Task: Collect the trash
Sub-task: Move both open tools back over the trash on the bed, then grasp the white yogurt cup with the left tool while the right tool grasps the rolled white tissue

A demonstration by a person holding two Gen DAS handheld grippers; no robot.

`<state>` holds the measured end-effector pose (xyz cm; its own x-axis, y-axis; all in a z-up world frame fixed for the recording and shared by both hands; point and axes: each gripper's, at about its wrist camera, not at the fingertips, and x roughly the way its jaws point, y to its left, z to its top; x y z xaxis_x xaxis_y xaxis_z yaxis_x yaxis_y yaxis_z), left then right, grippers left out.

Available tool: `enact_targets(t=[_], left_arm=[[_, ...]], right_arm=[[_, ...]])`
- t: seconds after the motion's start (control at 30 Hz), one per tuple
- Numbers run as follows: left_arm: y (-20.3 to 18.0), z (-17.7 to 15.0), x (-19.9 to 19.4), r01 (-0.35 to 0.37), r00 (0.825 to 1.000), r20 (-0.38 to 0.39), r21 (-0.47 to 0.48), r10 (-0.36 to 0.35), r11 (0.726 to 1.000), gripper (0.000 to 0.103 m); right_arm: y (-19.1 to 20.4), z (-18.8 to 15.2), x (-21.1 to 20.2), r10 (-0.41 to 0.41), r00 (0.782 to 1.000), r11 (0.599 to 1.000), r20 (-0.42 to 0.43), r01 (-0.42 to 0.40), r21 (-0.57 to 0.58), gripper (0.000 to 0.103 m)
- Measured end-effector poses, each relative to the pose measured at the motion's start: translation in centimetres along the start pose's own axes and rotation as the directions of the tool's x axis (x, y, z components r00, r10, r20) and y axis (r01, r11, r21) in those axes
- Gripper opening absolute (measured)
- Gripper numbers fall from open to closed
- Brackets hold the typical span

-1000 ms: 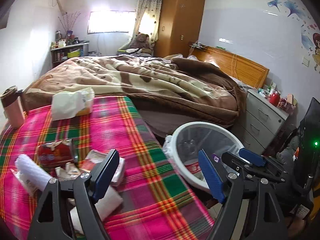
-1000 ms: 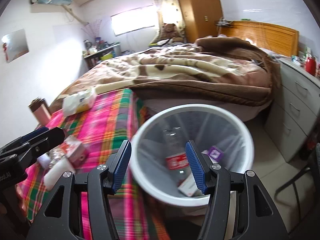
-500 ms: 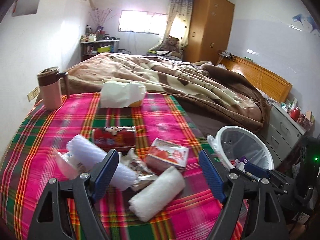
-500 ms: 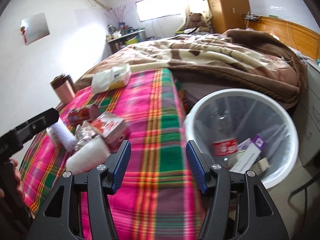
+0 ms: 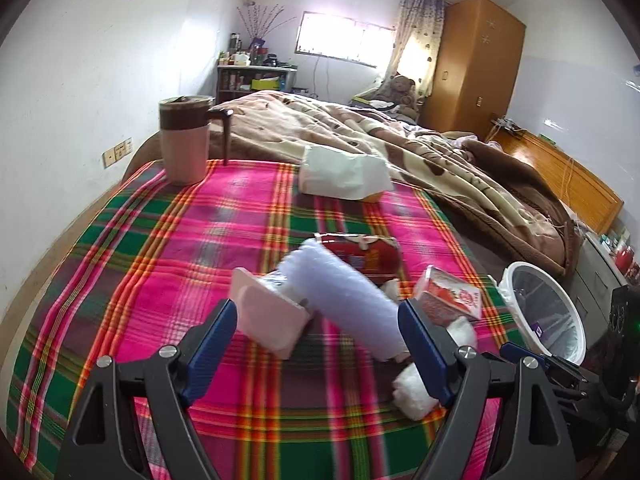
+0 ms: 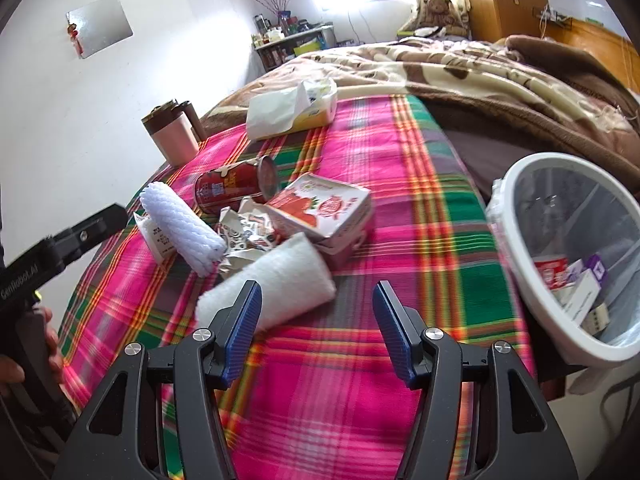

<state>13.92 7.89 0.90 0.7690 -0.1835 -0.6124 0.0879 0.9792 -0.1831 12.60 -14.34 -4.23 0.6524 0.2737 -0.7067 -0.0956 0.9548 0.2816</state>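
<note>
Both grippers have swung off the white round bin w/ clear liner (image 6: 568, 256) and back over the pink-and-green plaid cloth (image 6: 400, 208); bin now sits off the cloth's right edge, already holding a few bits of trash. Left gripper (image 5: 316, 344) hangs wide open, holding nothing, its jaws either side of the white ribbed foam roll (image 5: 344, 296) and the pale pink flat box (image 5: 272, 320). Right gripper (image 6: 316, 328) is also wide open and empty, just short of the white fluffy rolled towel (image 6: 276, 292). Risk, I'd say: the pile is tight, so closing on the roll could pinch the box too, or nudge the red cylindrical can (image 6: 232, 188), which lies on its side and could roll. Strawberry-print carton (image 6: 324, 208) touches the crumpled wrappers (image 6: 240, 232). Plenty of bare cloth nearer the grippers; the pink tumbler w/ brown lid (image 5: 184, 140) stands well apart.
</note>
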Motion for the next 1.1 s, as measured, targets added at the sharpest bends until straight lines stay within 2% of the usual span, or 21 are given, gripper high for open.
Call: enact_targets(t=[0.1, 0.37, 0.43, 0.77, 1.1], left_arm=[[1.4, -0.1, 0.6, -0.021, 1.000, -0.021, -0.013, 0.020, 1.000, 0.085], [3.2, -0.2, 2.5, -0.022, 0.999, -0.046, 0.006, 0.022, 1.000, 0.086], [3.5, -0.1, 2.9, -0.030, 0.999, -0.043, 0.012, 0.030, 0.999, 0.086], [3.7, 0.8, 5.3, -0.003, 0.995, -0.100, 0.052, 0.008, 0.999, 0.087], [2.6, 1.0, 7.0, 0.006, 0.990, -0.141, 0.106, 0.009, 0.994, 0.087]], right_arm=[[0.4, 0.1, 1.1, 0.006, 1.000, 0.999, -0.029, -0.005, 0.041, 0.073], [1.8, 0.2, 3.3, -0.006, 0.997, 0.997, -0.079, 0.012, 0.077, 0.073], [2.3, 0.3, 3.6, -0.017, 0.997, 0.998, -0.081, 0.022, 0.060, 0.077], [4.3, 0.3, 4.5, -0.144, 0.986, 0.988, -0.089, 0.139, -0.067, 0.078], [3.9, -0.1, 3.3, -0.178, 0.979, 0.974, -0.100, 0.161, -0.160, 0.078]])
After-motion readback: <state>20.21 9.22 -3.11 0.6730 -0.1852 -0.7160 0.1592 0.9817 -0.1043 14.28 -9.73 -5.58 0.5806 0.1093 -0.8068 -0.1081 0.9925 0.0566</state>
